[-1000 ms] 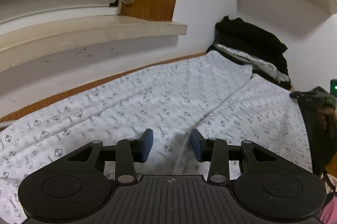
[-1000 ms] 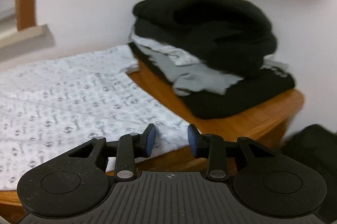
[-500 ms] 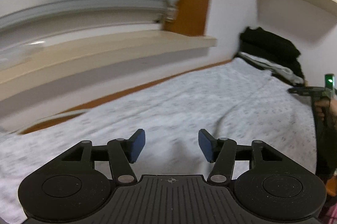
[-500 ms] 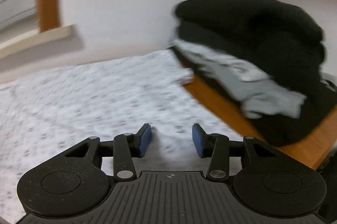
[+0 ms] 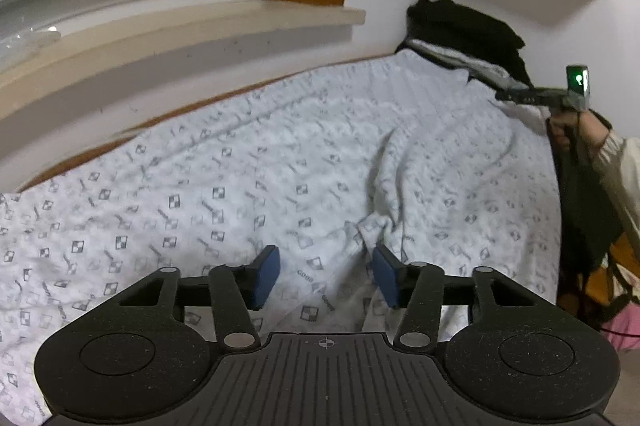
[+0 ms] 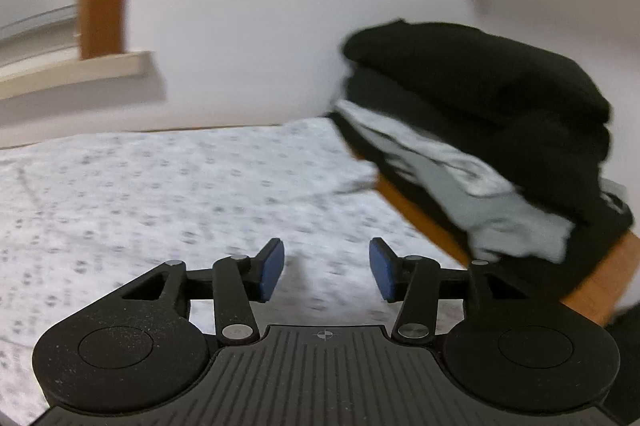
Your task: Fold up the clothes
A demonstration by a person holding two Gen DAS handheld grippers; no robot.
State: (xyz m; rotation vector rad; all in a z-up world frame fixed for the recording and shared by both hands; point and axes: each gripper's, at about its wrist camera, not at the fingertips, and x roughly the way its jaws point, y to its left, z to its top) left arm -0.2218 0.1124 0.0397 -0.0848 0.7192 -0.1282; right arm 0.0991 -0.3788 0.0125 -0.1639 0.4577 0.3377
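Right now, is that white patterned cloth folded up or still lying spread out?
Spread out. The white patterned cloth lies open across the wooden table, with only a rumpled ridge near its middle and no neat fold.

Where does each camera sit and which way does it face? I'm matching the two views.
Left wrist: behind the left gripper, angled down over the patterned white garment; jaws closing, pads not pressing cloth; the right gripper and hand show at right.
Right wrist: behind the right gripper, aimed lower across the garment toward the folded pile; jaws opening, nothing held.
Shared: garment, pile, window sill.
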